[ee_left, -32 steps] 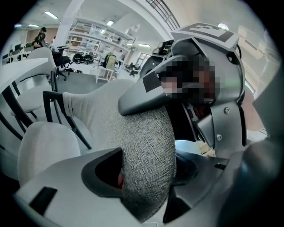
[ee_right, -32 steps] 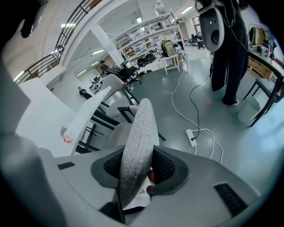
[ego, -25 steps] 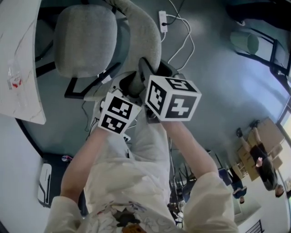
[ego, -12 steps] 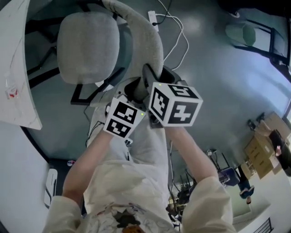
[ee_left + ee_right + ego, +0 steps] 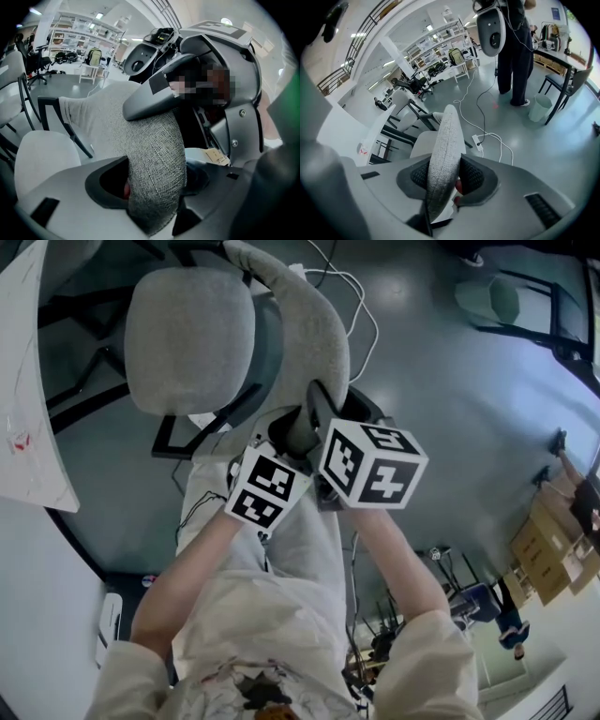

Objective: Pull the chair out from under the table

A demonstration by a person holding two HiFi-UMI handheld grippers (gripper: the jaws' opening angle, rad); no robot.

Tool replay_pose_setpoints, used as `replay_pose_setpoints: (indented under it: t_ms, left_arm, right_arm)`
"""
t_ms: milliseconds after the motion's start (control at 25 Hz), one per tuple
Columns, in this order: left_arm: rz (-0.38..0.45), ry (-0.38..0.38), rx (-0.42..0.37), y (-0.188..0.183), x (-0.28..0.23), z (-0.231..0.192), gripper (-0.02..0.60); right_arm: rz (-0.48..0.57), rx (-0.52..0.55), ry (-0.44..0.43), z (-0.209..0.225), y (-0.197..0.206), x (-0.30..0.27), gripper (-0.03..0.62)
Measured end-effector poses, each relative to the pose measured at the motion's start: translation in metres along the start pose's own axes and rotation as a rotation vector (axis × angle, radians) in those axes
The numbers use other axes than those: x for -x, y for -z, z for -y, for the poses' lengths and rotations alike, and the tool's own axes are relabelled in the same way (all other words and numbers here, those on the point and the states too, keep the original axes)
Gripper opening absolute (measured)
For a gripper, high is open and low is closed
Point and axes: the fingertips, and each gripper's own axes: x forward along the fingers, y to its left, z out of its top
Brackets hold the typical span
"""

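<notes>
Seen from the head, both forearms reach forward and down, side by side. The left gripper (image 5: 270, 439) and right gripper (image 5: 314, 418) sit close together on the curved backrest (image 5: 314, 329) of the chair (image 5: 187, 334). The chair is upholstered in grey woven fabric, and its rounded, cushion-like seat (image 5: 192, 296) lies beyond the jaws. Further out and to the left is the edge of the white marbled table (image 5: 28, 399). Compared with a second ago, the gap between seat and table edge is wider, and the chair and both grippers sit lower in the view. In the left gripper view, the smooth grey jaws stand wide, clamped on the thick rolled rim of the backrest, whose coarse weave fills the space between them. In the right gripper view, the dark ribbed pads pinch the backrest where it is thin and upright. A white power strip (image 5: 477, 139) lies on the glossy grey floor (image 5: 520, 140) ahead of the jaws.
</notes>
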Motion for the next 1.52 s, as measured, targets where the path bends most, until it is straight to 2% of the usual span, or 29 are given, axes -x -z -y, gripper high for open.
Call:
replay_pose_setpoints:
  t_ms: [400,840,1200,1320,1520]
  left_arm:
    - [-0.013,0.024,-0.021,-0.009,-0.032,0.032,0.268]
    - [-0.033,0.034,-0.02,-0.021,-0.068,0.063,0.268]
    - [0.012,0.031,0.036,-0.036,-0.072,0.062,0.275]
    - [0.018,0.039,0.037,-0.036,-0.072,0.062,0.277]
    - [-0.004,0.099,0.008,-0.031,-0.067,0.067,0.302]
  right_arm:
    - [0.022,-0.029,0.028,0.044,-0.003,0.018,0.123]
    - [-0.011,-0.003,0.024,0.085,-0.011,0.033,0.118]
    - [-0.042,0.076,0.002,0.08,-0.023,0.03,0.118]
    - [-0.04,0.072,-0.01,0.079,-0.024,0.029,0.118]
    - [0.009,0.011,-0.038,0.075,-0.022,0.035,0.121]
